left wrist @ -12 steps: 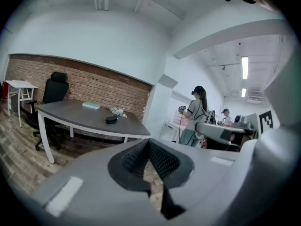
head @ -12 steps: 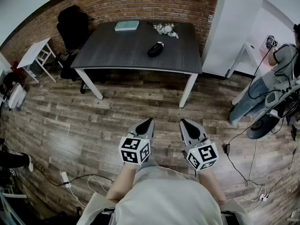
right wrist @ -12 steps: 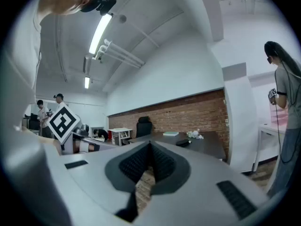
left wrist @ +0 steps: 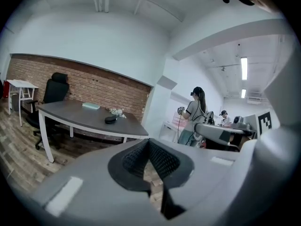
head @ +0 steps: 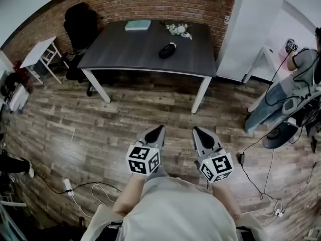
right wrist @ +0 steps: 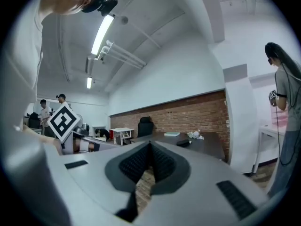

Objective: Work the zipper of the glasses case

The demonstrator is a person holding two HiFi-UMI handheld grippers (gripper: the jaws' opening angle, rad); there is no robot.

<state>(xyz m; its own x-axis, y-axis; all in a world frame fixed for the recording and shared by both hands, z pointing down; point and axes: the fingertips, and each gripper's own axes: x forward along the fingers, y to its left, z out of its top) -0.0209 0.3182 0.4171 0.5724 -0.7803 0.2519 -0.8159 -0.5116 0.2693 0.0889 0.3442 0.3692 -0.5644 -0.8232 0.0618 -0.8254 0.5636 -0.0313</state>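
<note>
Clearly nothing is in hand yet: the left gripper (head: 159,129) and the right gripper (head: 196,131) are held side by side over the wooden floor (head: 75,129), on the near side of the table (head: 125,51) and well apart from it. Each gripper's own view shows its ribbed dark pads pressed together at the tips with nothing between them.

The glasses case (head: 167,50) lies on the table, straight ahead of both grippers and toward the table's right half, nearer its far edge than its near one. It is a small, dark, rounded oblong, probably soft-shelled. Its long axis runs slantwise across the table, the near end to the left and the far end to the right. A pale speck sits at the far end; whether that is the zipper pull is too small to tell.

The case lines up roughly between the two grippers, a shade closer to the left one's line, so neither has a real advantage. Reaching it likely means stepping up to the table first.

Beyond the case, against the brick wall (head: 150,4) side of the table, lie a flat teal book (head: 137,25) and a small bunch of white flowers (head: 178,30). The tabletop is smooth, matte dark grey on white legs.
</note>
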